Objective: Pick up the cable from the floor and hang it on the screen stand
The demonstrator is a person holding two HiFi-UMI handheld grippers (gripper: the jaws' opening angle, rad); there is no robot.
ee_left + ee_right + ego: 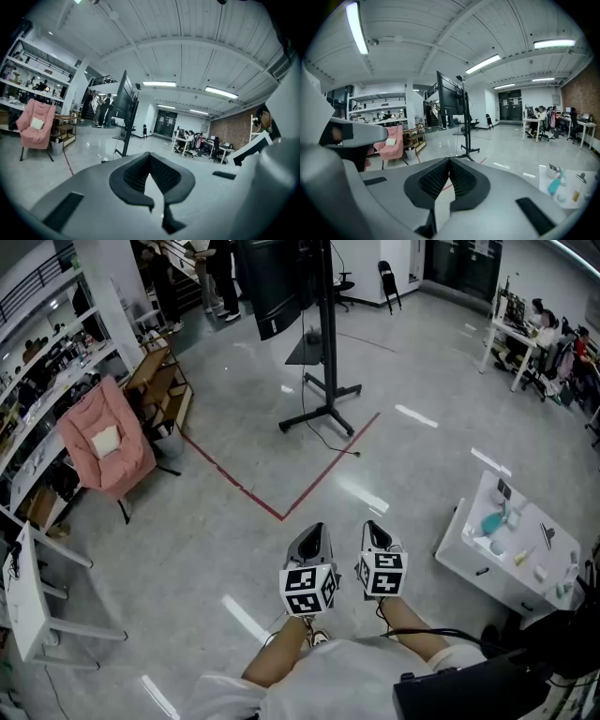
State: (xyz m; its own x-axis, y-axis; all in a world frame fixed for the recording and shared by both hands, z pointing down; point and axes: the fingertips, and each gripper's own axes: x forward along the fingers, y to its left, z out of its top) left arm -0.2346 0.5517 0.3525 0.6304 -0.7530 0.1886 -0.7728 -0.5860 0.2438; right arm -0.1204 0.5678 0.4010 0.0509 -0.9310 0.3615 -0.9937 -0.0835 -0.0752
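the task is judged to be at its very start: the approach has not yet been made and nothing has been picked up. the cable (339, 445) is seen in the head view as a thin dark line lying on the floor (234, 549), trailing from near the base of the screen stand (329, 343) across the red tape line (323, 474) and ending just past it; it lies well apart from both grippers. the left gripper (314, 531) and the right gripper (374, 527) are held side by side close in front of the body, near each other, both aimed forward toward the stand and tipped a little downward. in the left gripper view the fingers (133, 177) are pressed together with nothing between them, and the same is seen of the right gripper's fingers (430, 180) in the right gripper view, where the stand stands ahead beyond the tips. the next move is judged to call for the ground to the cable to be covered, one gripper to be lowered to the floor with its fingers spread, and the thin cable to be pinched cleanly against the smooth surface. a white desk (457, 554) with small items stands off to the right and is not involved.
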